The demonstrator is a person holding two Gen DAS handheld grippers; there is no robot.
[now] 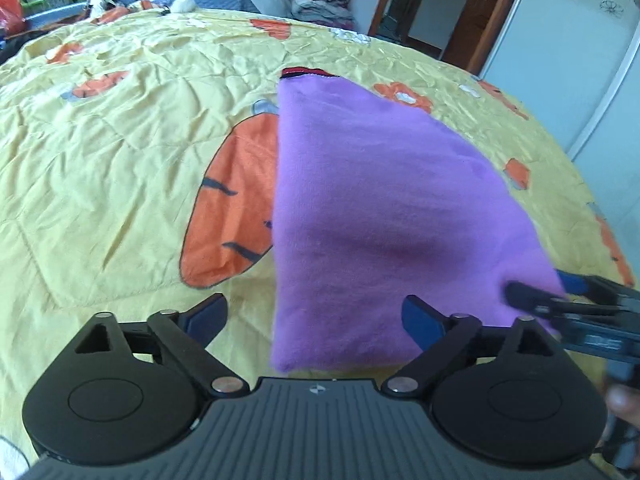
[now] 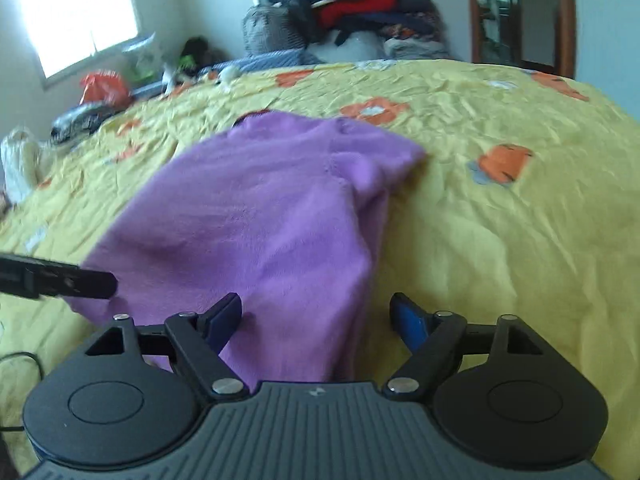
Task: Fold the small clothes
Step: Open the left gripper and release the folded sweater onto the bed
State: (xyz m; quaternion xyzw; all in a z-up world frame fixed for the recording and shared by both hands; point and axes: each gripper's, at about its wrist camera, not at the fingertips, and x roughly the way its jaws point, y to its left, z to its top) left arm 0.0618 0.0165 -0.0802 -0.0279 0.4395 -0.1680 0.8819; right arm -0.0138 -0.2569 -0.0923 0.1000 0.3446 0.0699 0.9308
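Broadly, the yellow carrot-print quilt [image 1: 120, 152] is covering the bed and carrying everything, and its wrinkled, soft face is what is making the next move risky. Lying on that quilt, just right of the big orange carrot [image 1: 236, 204] printed on it, the purple fleece garment [image 1: 380, 208] is sitting folded lengthwise, with a red-and-dark trim edge [image 1: 302, 72] poking out at its far end, beyond the carrot's top. In the right wrist view a rounded flap at the far right corner of the garment [image 2: 372, 160] is looking puffy rather than flat, so the layers are probably resting loosely.

Nearer than the carrot, the left tongs [image 1: 316, 316] are standing wide over the garment's near hem, gripping nothing; the right tongs [image 2: 316, 316] are likewise spread wide across the near right edge, pads off the cloth.

As I judge it, the danger is lying in the next pinch: taking only the top layer would be peeling the fold open, while digging too deep would be catching the quilt and dragging it along. Uneven lifting by the two tongs would be skewing the fold, and the thick fleece may be springing back.
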